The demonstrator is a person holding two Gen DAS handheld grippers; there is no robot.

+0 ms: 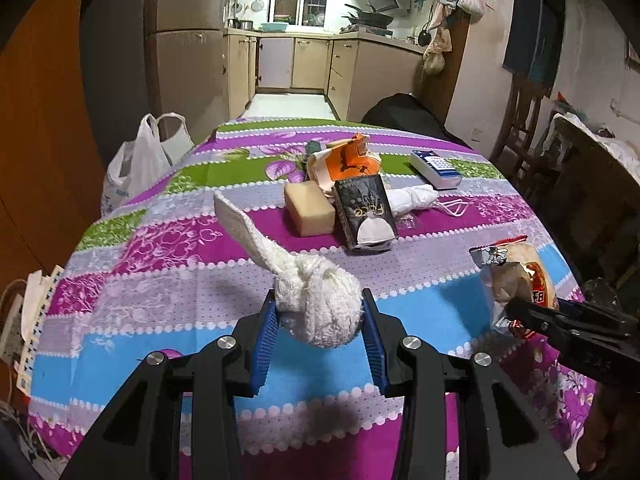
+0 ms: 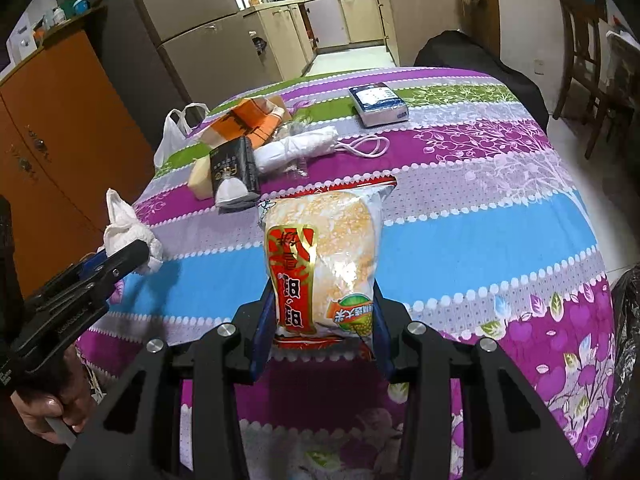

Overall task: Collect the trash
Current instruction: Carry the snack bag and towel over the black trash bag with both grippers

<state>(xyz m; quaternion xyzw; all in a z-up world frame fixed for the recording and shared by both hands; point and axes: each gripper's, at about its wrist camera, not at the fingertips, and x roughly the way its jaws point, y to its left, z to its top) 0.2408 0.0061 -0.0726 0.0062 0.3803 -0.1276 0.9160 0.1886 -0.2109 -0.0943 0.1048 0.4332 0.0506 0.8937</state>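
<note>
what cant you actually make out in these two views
- Left wrist view: the underside of the white cloth bundle is hidden by the left gripper clamped on it.
- Right wrist view: the bottom of the snack packet sits behind the right gripper.
- Right wrist view: the black bag is cut off by the right edge.
- Both views: print on the blue and white box is too small to read.

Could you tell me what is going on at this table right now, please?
A person is clearing trash off a table with a hand-held gripper in each hand. The left gripper is clamped on a knotted white cloth, held above the tablecloth. The right gripper grips a snack packet. Still lying on the table are a black packet, an orange carton, a tan block, a rolled white bag and a blue-and-white box.
</note>
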